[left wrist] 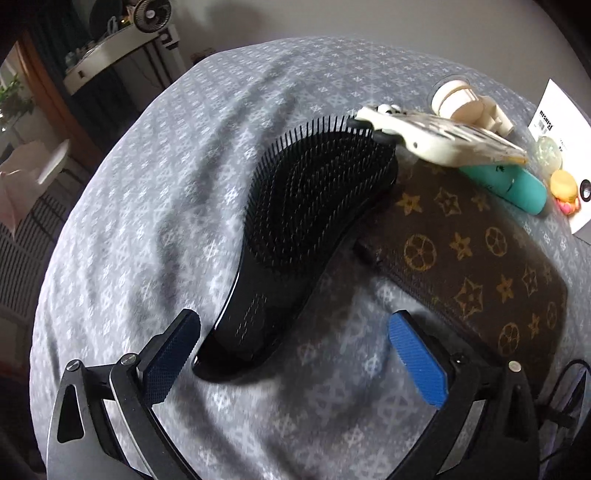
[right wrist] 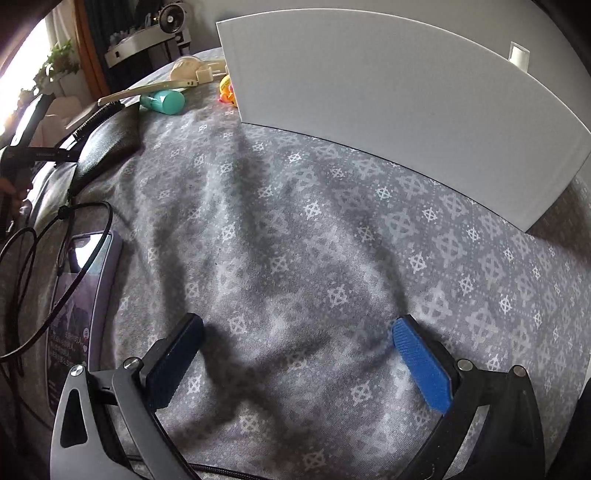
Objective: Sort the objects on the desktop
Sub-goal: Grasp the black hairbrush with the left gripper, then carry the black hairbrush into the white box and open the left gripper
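A black hairbrush (left wrist: 306, 221) lies bristles up on the grey patterned cloth, its head propped against a brown monogram pouch (left wrist: 476, 266). Its handle end points between the fingers of my left gripper (left wrist: 291, 354), which is open and just short of it. Behind the brush lie a cream spotted clip-like object (left wrist: 436, 136), a teal tube (left wrist: 509, 184), a cream round gadget (left wrist: 465, 103) and a small yellow toy (left wrist: 565, 184). My right gripper (right wrist: 295, 354) is open over bare cloth, holding nothing. In the right wrist view the brush (right wrist: 96, 118), pouch (right wrist: 107, 147) and teal tube (right wrist: 162, 101) sit far left.
A white box (right wrist: 388, 110) stands on the cloth at the right. A phone (right wrist: 81, 295) with black cables (right wrist: 48, 229) across it lies at the left of the right wrist view. A white paper sheet (left wrist: 561, 147) lies at the far right. A shelf with a fan (left wrist: 147, 14) stands beyond the table.
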### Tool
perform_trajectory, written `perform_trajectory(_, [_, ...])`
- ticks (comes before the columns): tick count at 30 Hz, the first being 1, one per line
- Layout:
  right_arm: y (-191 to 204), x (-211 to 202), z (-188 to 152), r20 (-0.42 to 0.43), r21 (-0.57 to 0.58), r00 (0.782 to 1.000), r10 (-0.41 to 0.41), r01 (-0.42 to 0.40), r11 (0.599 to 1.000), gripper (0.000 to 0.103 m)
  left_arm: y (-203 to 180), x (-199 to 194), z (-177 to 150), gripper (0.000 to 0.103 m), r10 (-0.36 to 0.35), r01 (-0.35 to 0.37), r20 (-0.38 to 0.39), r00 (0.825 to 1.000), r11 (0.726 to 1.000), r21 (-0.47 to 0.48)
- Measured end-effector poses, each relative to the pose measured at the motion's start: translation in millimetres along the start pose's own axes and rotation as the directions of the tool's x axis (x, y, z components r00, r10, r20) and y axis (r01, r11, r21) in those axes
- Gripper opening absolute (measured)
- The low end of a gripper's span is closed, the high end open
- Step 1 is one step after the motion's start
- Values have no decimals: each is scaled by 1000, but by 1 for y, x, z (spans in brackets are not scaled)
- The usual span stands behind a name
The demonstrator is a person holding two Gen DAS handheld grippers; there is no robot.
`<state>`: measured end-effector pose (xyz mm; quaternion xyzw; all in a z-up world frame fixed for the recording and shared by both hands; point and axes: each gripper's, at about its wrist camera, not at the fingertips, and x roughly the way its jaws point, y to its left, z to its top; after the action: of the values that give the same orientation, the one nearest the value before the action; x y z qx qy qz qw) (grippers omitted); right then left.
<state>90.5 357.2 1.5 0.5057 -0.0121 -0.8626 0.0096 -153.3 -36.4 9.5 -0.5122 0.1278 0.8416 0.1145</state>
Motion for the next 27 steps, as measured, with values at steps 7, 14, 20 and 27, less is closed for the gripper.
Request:
perform_trajectory(7, [0, 0, -1, 4, -9, 1000, -5, 5, 1000, 103, 7, 19, 16, 103, -106, 106, 6, 994, 994, 24])
perform_trajectory(14, [0, -1, -2, 18, -17, 1000, -8, 9, 1000, 103, 14, 3, 3, 45, -97, 100, 77, 992, 994, -33])
perform_trajectory(20, [-2, -2, 0, 24, -17, 1000, -5, 5, 1000, 103, 20, -15, -8, 44, -81, 83, 64, 995, 996, -35])
perform_trajectory(27, [-1, -1, 5, 32, -13, 999, -1, 1, 1000, 103, 34, -64, -21, 42, -62, 67, 104, 993, 996, -52])
